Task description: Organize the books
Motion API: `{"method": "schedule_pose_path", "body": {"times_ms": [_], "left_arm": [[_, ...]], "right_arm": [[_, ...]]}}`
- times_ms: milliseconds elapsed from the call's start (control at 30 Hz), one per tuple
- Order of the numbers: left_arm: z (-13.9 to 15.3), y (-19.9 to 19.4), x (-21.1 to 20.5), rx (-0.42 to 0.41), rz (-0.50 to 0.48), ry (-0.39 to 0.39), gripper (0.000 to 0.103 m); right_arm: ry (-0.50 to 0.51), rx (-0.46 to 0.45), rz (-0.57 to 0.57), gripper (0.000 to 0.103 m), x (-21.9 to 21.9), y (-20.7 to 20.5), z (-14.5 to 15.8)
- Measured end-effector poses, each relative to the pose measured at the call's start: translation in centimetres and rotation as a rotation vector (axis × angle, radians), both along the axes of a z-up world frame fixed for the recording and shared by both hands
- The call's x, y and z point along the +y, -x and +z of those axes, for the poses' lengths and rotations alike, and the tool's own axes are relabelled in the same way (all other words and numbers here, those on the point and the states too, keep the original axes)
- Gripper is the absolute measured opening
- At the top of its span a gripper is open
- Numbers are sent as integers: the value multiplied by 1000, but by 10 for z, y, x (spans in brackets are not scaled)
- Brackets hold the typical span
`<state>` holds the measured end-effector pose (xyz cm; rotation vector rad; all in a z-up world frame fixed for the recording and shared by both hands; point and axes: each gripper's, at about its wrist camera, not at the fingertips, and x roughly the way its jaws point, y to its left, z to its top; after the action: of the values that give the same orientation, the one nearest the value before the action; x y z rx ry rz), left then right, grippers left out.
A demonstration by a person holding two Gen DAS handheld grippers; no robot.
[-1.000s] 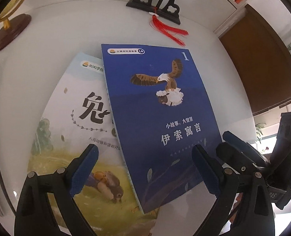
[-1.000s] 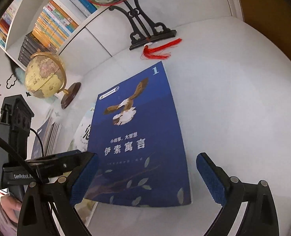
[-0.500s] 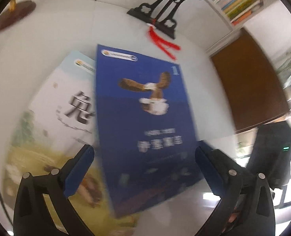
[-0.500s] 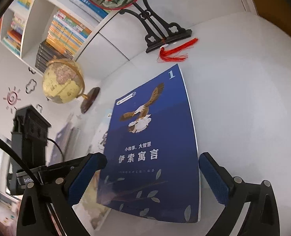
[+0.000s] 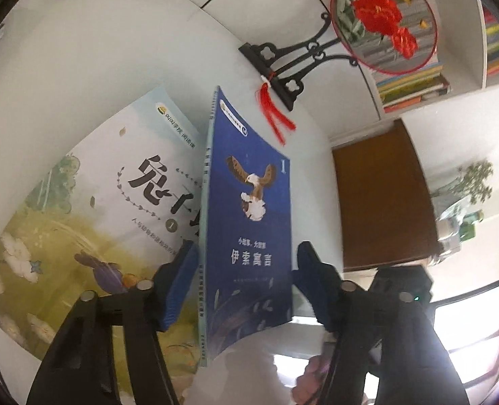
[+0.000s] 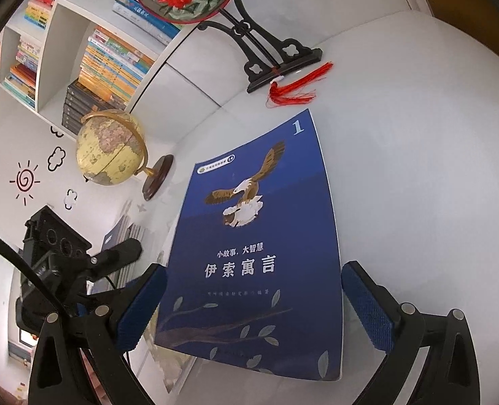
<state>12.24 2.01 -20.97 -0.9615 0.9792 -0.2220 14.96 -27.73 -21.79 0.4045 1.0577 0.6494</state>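
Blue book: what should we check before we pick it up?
1. Blue book between the left gripper's fingers: ok, the jaws are closing around it.
2. Left fingers pressing firmly on it: cannot tell.
3. Right gripper open, not touching the cover: ok.
4. Pale book free of the blue one: not ok, they overlap.
5. Fan stand and globe away from the books: ok.
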Motion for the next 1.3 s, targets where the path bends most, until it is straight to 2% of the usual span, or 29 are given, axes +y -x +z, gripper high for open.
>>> {"method": "schedule_pose_path", "body": {"times_ms": [67, 100, 167, 267, 367, 533, 633, 700, 833, 900, 933, 967, 1000, 1033, 1067, 1133, 1167, 1300], "left_arm": [[-7, 0, -3, 10, -16, 102, 25], [-8, -2, -7, 21, -24, 79, 20], [-4, -5, -18, 40, -38, -21, 19], [-1, -6, -18, 83, -27, -107, 10], [2, -6, -12, 136, -23, -164, 10], [0, -6, -4, 187, -13, -126, 10], [1, -7, -3, 209, -12, -75, 9], [0, -7, -2, 225, -12, -29, 9], [-4, -7, 0, 245, -5, 7, 9], [-6, -7, 0, 260, -6, 1, 9], [-7, -7, 0, 270, -7, -26, 9], [-7, -5, 1, 277, -8, -47, 9], [-9, -4, 2, 285, -6, -55, 9], [-11, -3, 5, 291, 2, -54, 10], [-13, -2, 9, 300, 11, -49, 10], [-20, 1, 14, 317, 22, -3, 10], [-22, 2, 16, 325, 29, 1, 10], [-22, 5, 19, 323, 37, 21, 10]], "right_arm": [[0, -3, -1, 103, 0, 0, 0], [-10, -1, 1, 103, 0, 1, -1], [-44, 9, 24, 103, 4, 2, -3], [-20, 0, 19, 102, 9, 4, -2], [-41, 28, 9, 100, 4, 6, -3], [-104, 136, -27, 99, -7, 21, -5], [-135, 183, -49, 99, -12, 36, -6], [-135, 180, -51, 99, -13, 43, -5], [-132, 171, -57, 99, -10, 35, -5], [-143, 173, -81, 99, -12, 32, -6], [-142, 157, -87, 98, -12, 32, -5], [-141, 143, -92, 88, -12, 32, -6], [-151, 138, -94, 67, -12, 32, -7], [-183, 149, -95, 54, -15, 31, -13], [-229, 163, -93, 37, -17, 31, -17], [-295, 163, -91, 35, -21, 32, -26], [-280, 170, -95, 25, -21, 32, -30], [-308, 196, -98, 27, -15, 24, -33]]}}
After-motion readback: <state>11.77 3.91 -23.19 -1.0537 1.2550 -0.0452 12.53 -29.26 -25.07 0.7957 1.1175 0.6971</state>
